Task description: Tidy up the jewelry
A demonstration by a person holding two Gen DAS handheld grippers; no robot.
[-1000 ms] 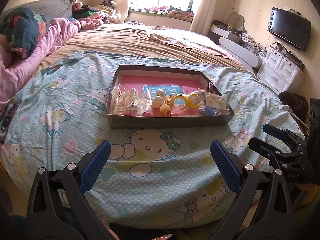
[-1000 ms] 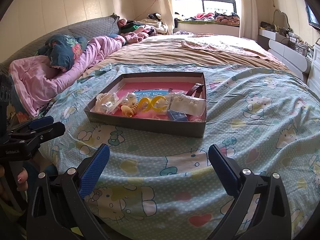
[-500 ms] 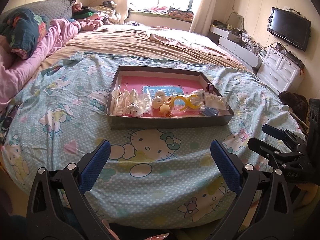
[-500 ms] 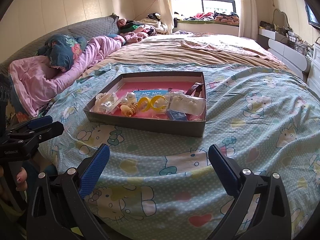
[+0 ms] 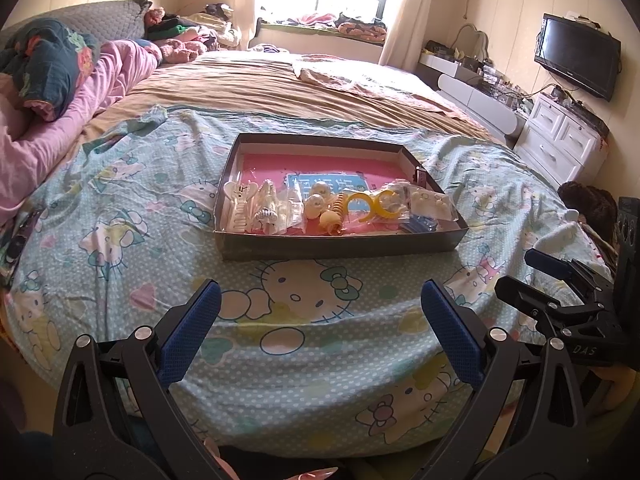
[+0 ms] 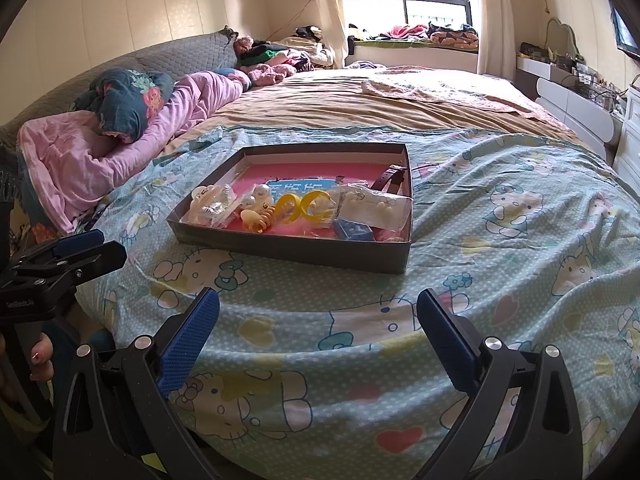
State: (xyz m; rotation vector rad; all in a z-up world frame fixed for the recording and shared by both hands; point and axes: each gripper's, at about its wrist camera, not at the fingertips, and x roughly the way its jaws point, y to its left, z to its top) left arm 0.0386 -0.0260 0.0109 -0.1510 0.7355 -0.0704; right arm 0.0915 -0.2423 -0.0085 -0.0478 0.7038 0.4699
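A shallow grey box (image 5: 340, 245) with a pink floor lies on the Hello Kitty bedspread; it also shows in the right wrist view (image 6: 288, 249). Along its near side lie a white hair claw (image 5: 239, 205), bagged trinkets, cream beads (image 5: 316, 201), a yellow cuff (image 5: 370, 205), a bagged white item (image 6: 378, 205) and a small blue box (image 6: 354, 231). A brown strap (image 6: 394, 176) leans at the far right wall. My left gripper (image 5: 320, 308) and right gripper (image 6: 318, 314) are both open and empty, short of the box over the bed's near edge.
Pink and dark floral quilts (image 5: 60, 92) are piled at the left. A white dresser (image 5: 560, 140) and a wall TV (image 5: 576, 56) stand at the right. The other gripper shows at each view's side: right gripper (image 5: 560, 292), left gripper (image 6: 60, 264).
Both views have crept slightly closer to the box. Both grippers stay open and nothing in the box has moved.
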